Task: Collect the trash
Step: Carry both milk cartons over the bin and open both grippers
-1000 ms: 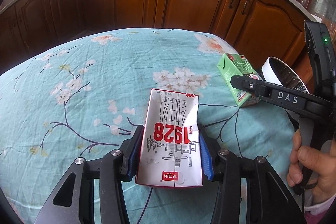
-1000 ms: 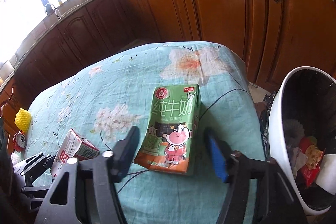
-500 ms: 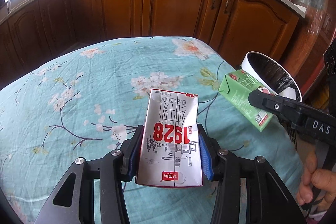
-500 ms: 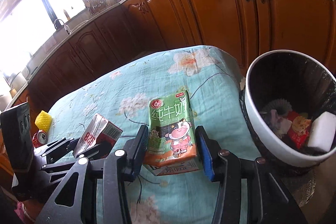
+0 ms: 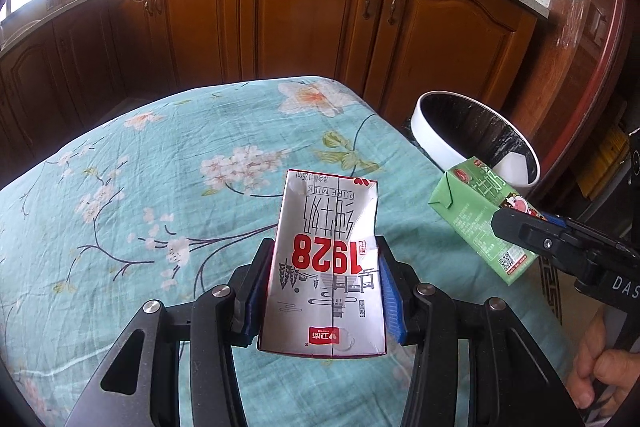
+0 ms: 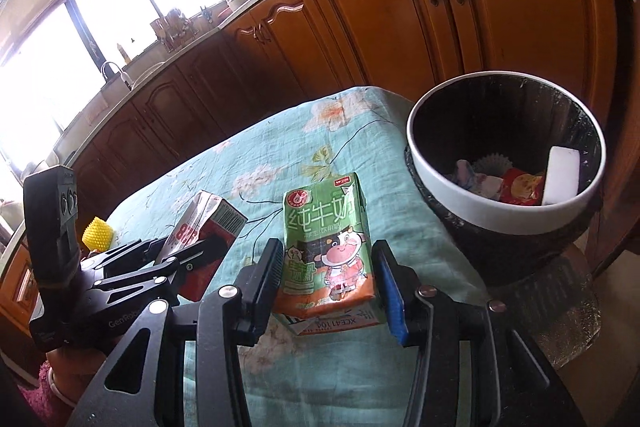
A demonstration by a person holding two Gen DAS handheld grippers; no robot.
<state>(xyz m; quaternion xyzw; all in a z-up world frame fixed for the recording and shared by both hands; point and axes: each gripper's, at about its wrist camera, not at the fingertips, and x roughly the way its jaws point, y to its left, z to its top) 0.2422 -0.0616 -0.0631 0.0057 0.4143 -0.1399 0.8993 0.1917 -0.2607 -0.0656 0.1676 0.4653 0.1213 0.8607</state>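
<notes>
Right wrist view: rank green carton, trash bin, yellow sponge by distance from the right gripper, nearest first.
1. green carton: between the fingers of the right gripper.
2. trash bin: right, beyond the table edge.
3. yellow sponge: far left, behind the left gripper.

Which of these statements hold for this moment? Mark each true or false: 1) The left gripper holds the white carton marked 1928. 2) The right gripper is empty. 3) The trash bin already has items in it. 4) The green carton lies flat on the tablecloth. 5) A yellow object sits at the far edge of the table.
1) True: the left gripper is clamped on the white 1928 carton.
2) False: the right gripper grips the green milk carton.
3) True: the trash bin holds wrappers and a white block.
4) False: it is held above the tablecloth, close to the bin.
5) True: a yellow object sits there, behind the left gripper in the right wrist view.
</notes>
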